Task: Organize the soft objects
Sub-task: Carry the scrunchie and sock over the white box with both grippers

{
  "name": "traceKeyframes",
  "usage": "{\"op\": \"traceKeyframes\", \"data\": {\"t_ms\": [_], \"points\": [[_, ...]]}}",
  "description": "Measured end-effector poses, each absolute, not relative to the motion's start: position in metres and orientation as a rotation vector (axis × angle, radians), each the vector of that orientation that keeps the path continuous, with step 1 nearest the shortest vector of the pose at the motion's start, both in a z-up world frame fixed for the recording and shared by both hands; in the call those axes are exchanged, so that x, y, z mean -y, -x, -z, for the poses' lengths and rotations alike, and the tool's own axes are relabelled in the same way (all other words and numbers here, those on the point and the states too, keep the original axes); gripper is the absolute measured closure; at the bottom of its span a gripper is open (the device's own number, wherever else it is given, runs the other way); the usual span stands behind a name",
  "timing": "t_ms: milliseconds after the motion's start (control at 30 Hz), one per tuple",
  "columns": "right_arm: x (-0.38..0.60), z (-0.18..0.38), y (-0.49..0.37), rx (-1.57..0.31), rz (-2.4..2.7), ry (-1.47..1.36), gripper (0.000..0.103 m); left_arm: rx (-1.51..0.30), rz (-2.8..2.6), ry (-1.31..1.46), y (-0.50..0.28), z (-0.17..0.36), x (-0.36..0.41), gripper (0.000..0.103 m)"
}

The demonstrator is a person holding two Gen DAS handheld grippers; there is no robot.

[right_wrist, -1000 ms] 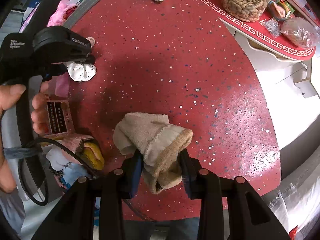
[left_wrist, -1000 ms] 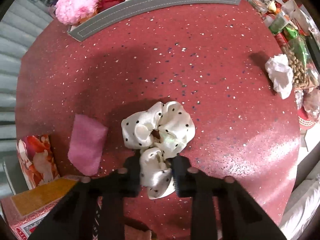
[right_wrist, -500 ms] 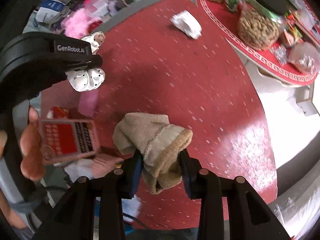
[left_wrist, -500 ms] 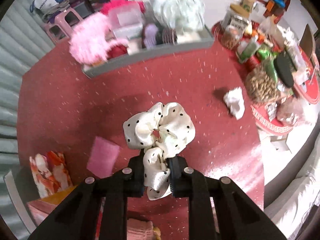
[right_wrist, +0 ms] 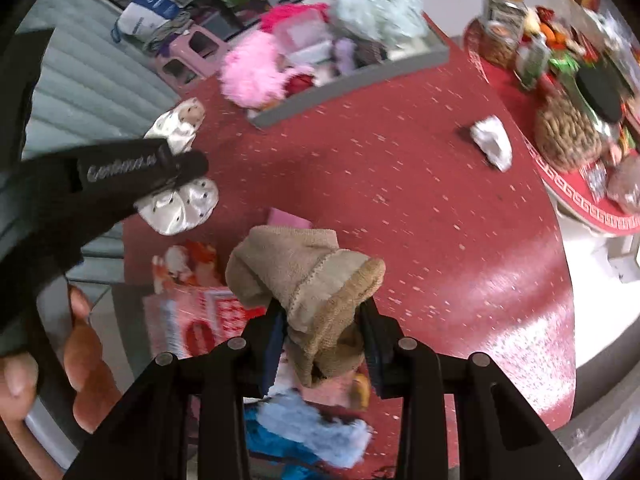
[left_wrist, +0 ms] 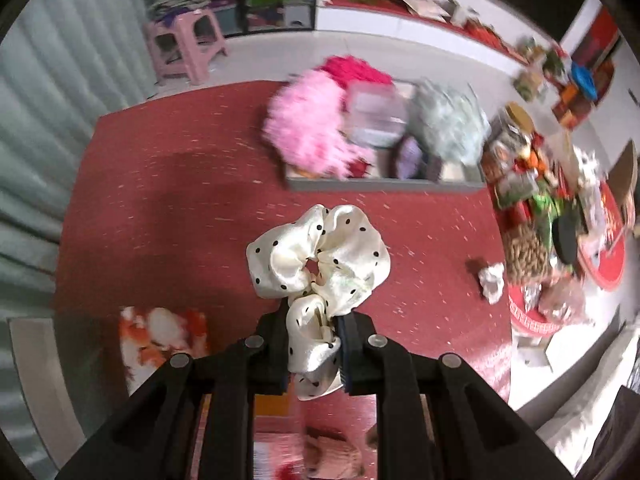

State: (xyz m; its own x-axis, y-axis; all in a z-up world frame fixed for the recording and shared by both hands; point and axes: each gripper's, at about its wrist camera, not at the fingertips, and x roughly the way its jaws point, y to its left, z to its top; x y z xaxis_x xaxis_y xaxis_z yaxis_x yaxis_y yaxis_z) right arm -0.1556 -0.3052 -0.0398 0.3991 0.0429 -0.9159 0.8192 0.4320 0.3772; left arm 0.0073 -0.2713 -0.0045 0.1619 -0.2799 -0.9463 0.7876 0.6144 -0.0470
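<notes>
My left gripper [left_wrist: 313, 350] is shut on a cream satin scrunchie with black dots [left_wrist: 320, 260], held well above the red speckled table [left_wrist: 180, 200]. My right gripper [right_wrist: 323, 344] is shut on a tan, beige-cuffed sock [right_wrist: 304, 276], also lifted off the table. In the right wrist view the left gripper [right_wrist: 200, 166] shows at the left with the scrunchie [right_wrist: 180, 206] hanging from it and a person's hand [right_wrist: 84, 364] on its handle. A grey tray [left_wrist: 384, 184] at the table's far side holds a pink fluffy item [left_wrist: 308, 132], a pale green one [left_wrist: 448, 124] and other soft things.
A crumpled white tissue [right_wrist: 492, 142] lies on the table near a red tray [right_wrist: 576, 196] crowded with jars and snack packets. A pink cloth [right_wrist: 288, 218], a printed pouch [left_wrist: 160, 336], red boxes and a blue fluffy item [right_wrist: 312, 432] sit at the near-left edge. A pink stool [left_wrist: 184, 40] stands beyond.
Both grippers have risen from the table with their loads and tilted up, so the grey tray and the room beyond came into view. The pink cloth stayed on the table.
</notes>
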Motion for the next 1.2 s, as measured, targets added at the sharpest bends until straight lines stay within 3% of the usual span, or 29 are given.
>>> {"op": "traceKeyframes", "data": {"t_ms": [633,1200], "points": [[0.253,-0.014,0.062,-1.061,0.560,-0.829,0.066,-1.181,0.735,-0.434,-0.113,-0.006,0.171,0.084],[0.198,-0.023,0.017,-1.154,0.526,-0.717,0.066,-1.209,0.747,-0.409,-0.133,-0.005,0.099,0.084]]}}
